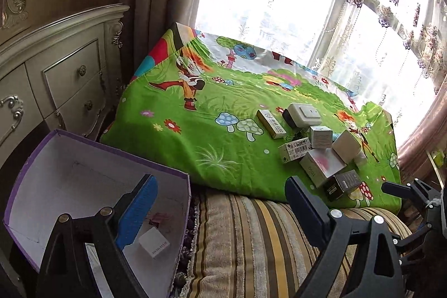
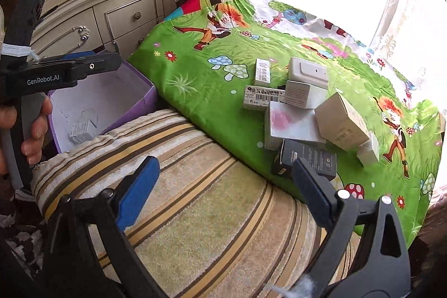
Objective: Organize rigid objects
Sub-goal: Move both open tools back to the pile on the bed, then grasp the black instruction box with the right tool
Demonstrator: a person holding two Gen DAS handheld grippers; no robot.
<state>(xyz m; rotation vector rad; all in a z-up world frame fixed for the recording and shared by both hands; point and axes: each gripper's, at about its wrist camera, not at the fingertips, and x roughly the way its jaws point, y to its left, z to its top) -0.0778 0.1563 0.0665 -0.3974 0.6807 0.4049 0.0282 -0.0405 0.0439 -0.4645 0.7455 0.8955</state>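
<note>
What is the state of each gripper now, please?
Left gripper: open, holding nothing.
Right gripper: open, holding nothing.

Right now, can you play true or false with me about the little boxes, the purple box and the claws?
1. Both claws are holding a box. False: the left claw and the right claw are open with nothing between their fingers.
2. The purple box already has a small white box inside. True.
3. The pile of little boxes sits on the striped cushion. False: the pile, with the black box at its near edge, lies on the green cartoon cloth; the striped cushion is bare.
4. A window with a flowered curtain is behind the cloth. True.
5. The purple box is to the right of the pile. False: it is to the left.
</note>
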